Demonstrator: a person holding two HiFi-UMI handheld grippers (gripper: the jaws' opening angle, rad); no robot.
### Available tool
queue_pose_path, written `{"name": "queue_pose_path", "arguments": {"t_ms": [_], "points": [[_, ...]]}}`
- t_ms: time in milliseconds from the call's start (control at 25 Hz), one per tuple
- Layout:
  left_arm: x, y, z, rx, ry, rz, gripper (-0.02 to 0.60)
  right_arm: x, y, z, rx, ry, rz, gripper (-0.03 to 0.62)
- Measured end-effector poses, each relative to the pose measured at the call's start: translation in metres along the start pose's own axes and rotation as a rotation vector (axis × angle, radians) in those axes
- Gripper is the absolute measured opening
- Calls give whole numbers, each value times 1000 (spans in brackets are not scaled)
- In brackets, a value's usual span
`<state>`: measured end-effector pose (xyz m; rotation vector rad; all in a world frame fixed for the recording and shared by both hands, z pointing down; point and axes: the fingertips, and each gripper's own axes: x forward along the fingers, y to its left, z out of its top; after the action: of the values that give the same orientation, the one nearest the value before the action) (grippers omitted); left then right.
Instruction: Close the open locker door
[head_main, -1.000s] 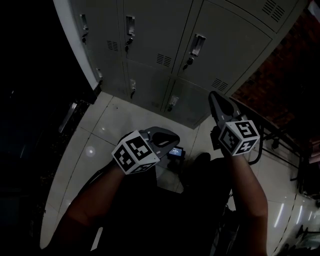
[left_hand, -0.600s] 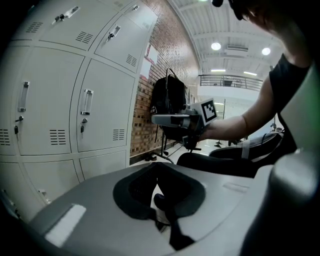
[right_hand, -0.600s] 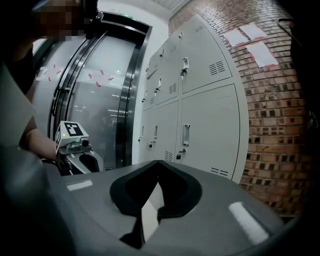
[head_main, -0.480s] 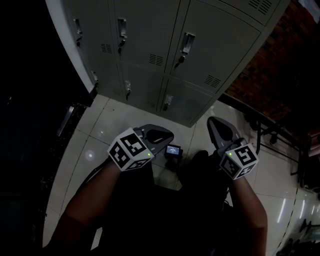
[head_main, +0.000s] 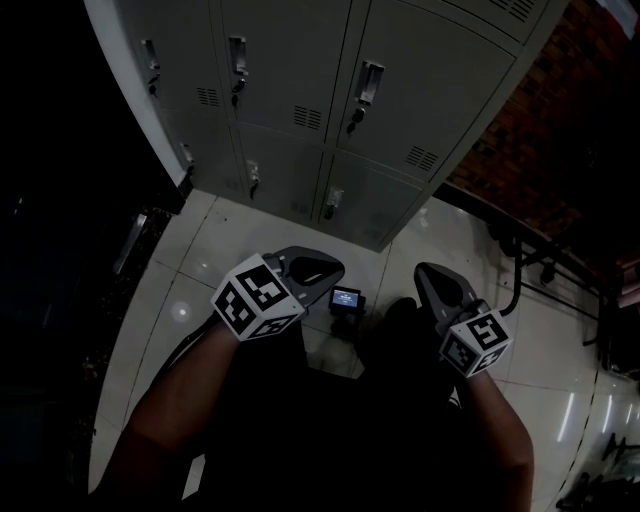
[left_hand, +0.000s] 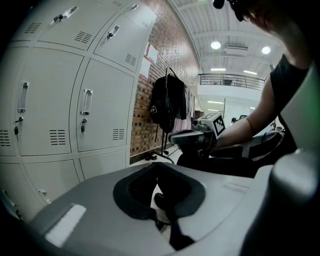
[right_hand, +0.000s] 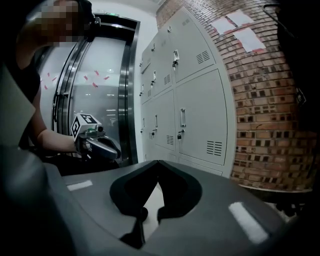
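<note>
A bank of grey lockers (head_main: 300, 80) stands ahead; every door I can see lies flush with its frame, latches (head_main: 366, 84) hanging down. Both grippers are held low over the tiled floor, well short of the lockers and touching nothing. My left gripper (head_main: 322, 268) is shut and empty, its marker cube (head_main: 255, 297) near the person's forearm. My right gripper (head_main: 430, 274) is shut and empty too. In the left gripper view the jaw tips (left_hand: 159, 165) meet, with lockers (left_hand: 100, 115) to the left. In the right gripper view the tips (right_hand: 158, 162) meet, with lockers (right_hand: 200, 115) beyond.
A brick wall (head_main: 560, 130) runs right of the lockers, with a black stand (left_hand: 167, 107) carrying a dark bag beside it. A small device with a lit screen (head_main: 347, 299) sits between the grippers. A dark-framed glass door (right_hand: 125, 90) stands left of the lockers.
My right gripper has dropped and drawn back from the lockers toward the person's body. The left gripper has stayed low, shifting slightly left. Both remain shut.
</note>
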<state>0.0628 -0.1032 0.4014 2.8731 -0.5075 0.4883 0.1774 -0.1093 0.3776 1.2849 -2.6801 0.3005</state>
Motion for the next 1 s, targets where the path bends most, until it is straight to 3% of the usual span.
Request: {"name": "queue_pose_path", "arguments": {"t_ms": [440, 1000], "points": [[-1, 0, -1, 2, 6, 3, 12, -3, 10, 3, 5, -38, 51, 2], [-2, -1, -1, 4, 10, 3, 12, 0, 10, -1, 9, -11, 56, 2]]}}
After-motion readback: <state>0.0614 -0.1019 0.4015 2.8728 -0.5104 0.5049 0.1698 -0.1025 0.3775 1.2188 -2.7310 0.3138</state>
